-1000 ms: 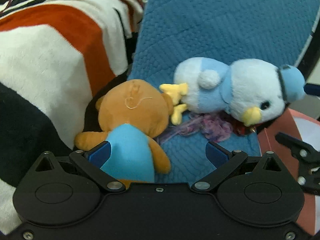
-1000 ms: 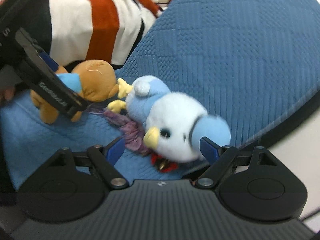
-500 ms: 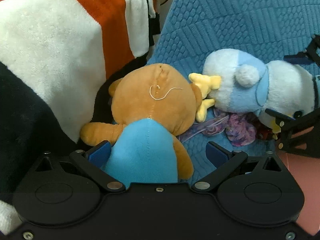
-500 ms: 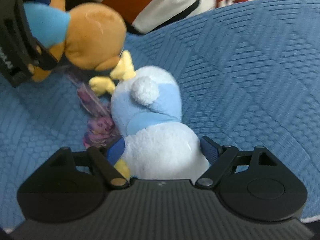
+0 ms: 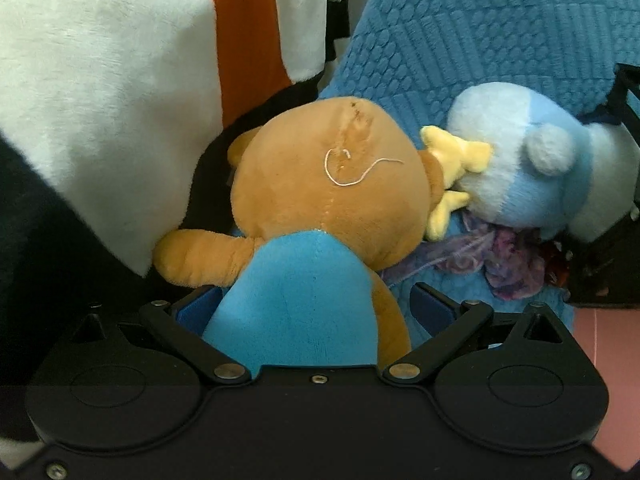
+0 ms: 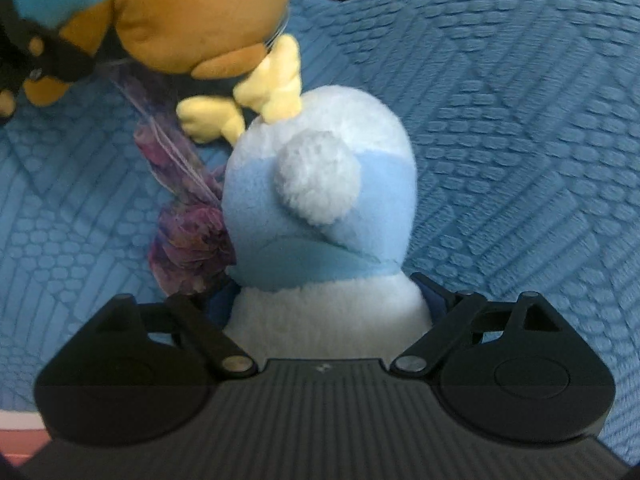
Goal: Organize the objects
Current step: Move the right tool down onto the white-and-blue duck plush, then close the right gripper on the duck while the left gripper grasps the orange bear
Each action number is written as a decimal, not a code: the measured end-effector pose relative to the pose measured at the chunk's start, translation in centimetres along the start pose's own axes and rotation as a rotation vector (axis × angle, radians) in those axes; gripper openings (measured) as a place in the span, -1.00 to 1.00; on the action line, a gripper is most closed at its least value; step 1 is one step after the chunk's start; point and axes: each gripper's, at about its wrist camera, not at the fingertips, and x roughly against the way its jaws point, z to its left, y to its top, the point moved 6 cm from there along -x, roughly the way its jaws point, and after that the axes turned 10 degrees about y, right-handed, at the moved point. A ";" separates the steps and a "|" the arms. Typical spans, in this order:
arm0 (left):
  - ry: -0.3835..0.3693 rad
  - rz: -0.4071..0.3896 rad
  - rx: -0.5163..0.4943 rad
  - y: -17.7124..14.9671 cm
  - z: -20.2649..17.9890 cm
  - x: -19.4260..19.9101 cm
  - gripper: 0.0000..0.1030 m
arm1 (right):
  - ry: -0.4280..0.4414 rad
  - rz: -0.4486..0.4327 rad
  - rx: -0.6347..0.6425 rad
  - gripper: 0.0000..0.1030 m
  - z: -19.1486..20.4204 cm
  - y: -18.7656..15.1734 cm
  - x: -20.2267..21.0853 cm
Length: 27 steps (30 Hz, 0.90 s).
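An orange plush bear [image 5: 328, 196] in a blue shirt lies face down on a blue quilted cushion [image 5: 480, 40]. My left gripper [image 5: 310, 306] is open, its jaws on either side of the bear's blue body. A white and light-blue plush bird [image 6: 320, 200] with yellow feet lies beside the bear; it also shows in the left wrist view [image 5: 528, 168]. My right gripper [image 6: 324, 300] is open, its jaws around the bird's white head end. The bear [image 6: 180, 8] shows at upper left of the right wrist view.
A purple crinkled ribbon [image 6: 184, 216] lies between the two toys on the cushion [image 6: 500, 120]. A white, orange and black striped fleece blanket [image 5: 100, 100] is heaped left of the bear. Pink floor [image 5: 608, 336] shows at the cushion's edge.
Both grippers have moved forward onto their toys: the left onto the bear's body, the right over the bird's head. Neither toy has been lifted. The jaws stay open.
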 end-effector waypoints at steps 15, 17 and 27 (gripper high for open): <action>-0.012 -0.020 -0.003 -0.1 -0.2 0.0 0.33 | -0.086 -0.084 -0.138 0.57 0.4 -1.8 4.6; -0.032 -0.022 0.000 -0.3 -0.1 0.4 0.28 | -0.060 -0.110 -0.231 0.57 -0.2 -2.7 6.0; -0.128 -0.022 0.005 -2.0 -0.4 2.5 0.28 | 0.061 -0.284 -0.725 0.57 -2.7 -9.9 12.5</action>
